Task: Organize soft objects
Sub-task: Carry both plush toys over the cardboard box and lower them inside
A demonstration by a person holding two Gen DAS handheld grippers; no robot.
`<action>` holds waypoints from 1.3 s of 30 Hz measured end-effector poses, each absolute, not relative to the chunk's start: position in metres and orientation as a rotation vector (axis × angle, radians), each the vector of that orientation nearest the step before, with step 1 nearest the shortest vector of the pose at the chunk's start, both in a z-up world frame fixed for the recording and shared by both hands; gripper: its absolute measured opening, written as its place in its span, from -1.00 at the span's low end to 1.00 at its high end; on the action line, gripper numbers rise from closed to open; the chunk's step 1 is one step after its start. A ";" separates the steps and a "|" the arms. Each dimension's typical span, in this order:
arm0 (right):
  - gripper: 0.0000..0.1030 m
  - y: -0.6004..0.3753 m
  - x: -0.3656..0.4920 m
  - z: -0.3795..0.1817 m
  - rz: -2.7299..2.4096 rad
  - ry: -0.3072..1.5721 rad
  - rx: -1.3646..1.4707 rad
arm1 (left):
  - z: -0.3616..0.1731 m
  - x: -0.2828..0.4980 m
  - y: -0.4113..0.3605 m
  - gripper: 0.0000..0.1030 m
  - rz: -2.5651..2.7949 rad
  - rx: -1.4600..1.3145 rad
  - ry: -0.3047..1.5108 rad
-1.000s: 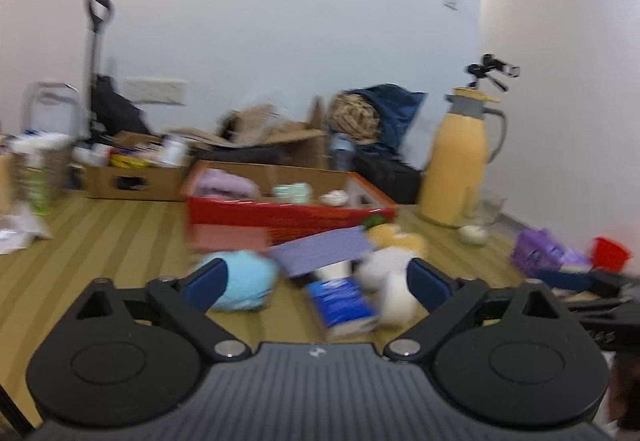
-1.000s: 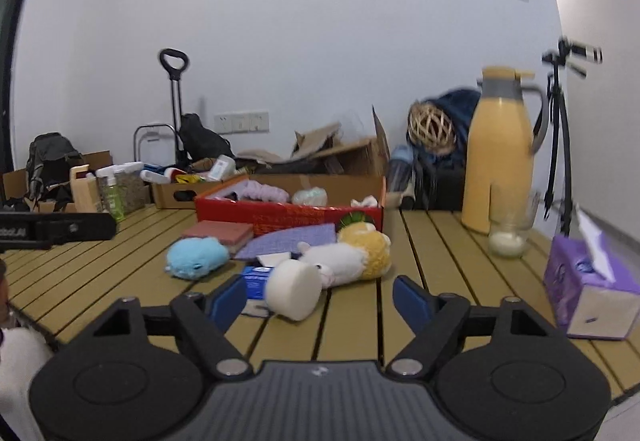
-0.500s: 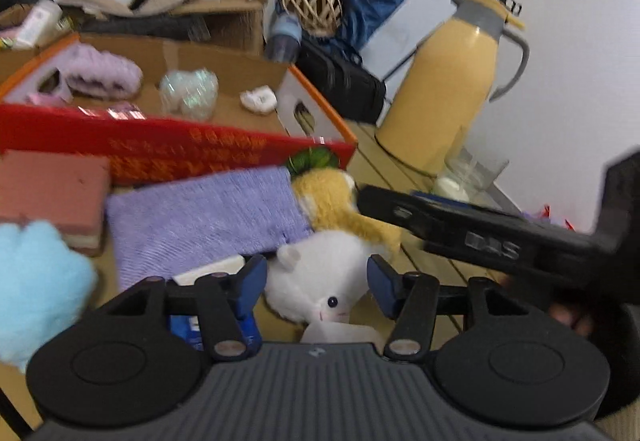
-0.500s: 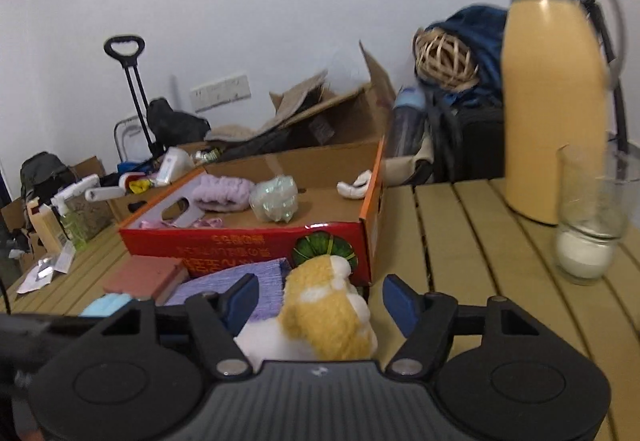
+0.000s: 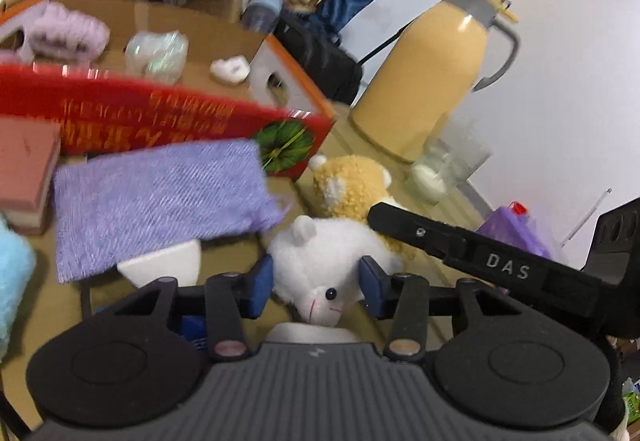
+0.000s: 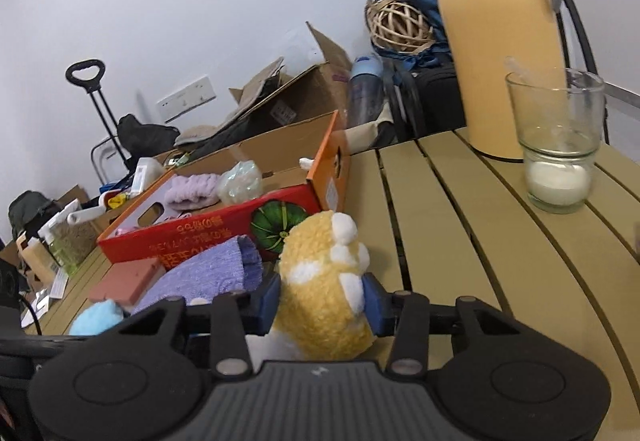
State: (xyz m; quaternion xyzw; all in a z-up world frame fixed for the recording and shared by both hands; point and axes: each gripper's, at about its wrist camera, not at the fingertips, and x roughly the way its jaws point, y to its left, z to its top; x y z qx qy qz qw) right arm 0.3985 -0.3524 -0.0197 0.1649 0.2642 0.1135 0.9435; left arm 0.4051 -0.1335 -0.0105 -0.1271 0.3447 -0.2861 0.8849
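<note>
My left gripper (image 5: 316, 287) is shut on a white plush toy (image 5: 324, 265) that lies on the wooden table. My right gripper (image 6: 322, 299) is shut on a yellow plush toy (image 6: 324, 281), which also shows in the left wrist view (image 5: 352, 181) behind the white one. A purple knitted cloth (image 5: 160, 197) lies left of the toys, against the red cardboard box (image 5: 160, 117). The box holds a lilac fluffy item (image 5: 68, 33), a pale green ball (image 5: 156, 51) and a small white item (image 5: 232, 69). A light blue plush (image 6: 96, 321) lies at the far left.
A tall yellow thermos jug (image 6: 496, 41) and a glass with white contents (image 6: 558, 145) stand at the right on the slatted table (image 6: 460, 225). A pink block (image 6: 128, 281) lies left of the cloth. A purple tissue box (image 5: 516, 233) sits right. Cardboard boxes and bags stand behind.
Both grippers moved in close to the toys and closed, the left on the white plush, the right on the yellow plush.
</note>
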 end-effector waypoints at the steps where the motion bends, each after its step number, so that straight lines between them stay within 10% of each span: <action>1: -0.19 -0.353 0.395 -0.015 0.226 0.519 0.338 | -0.003 0.399 -0.133 -0.10 -0.599 -0.257 0.691; 18: -0.19 -0.327 0.401 0.114 0.303 0.332 0.359 | 0.122 0.414 -0.089 -0.10 -0.577 -0.298 0.478; 39: -0.33 -0.284 0.562 0.023 0.119 0.623 0.197 | 0.021 0.557 -0.079 0.00 -0.508 -0.234 0.719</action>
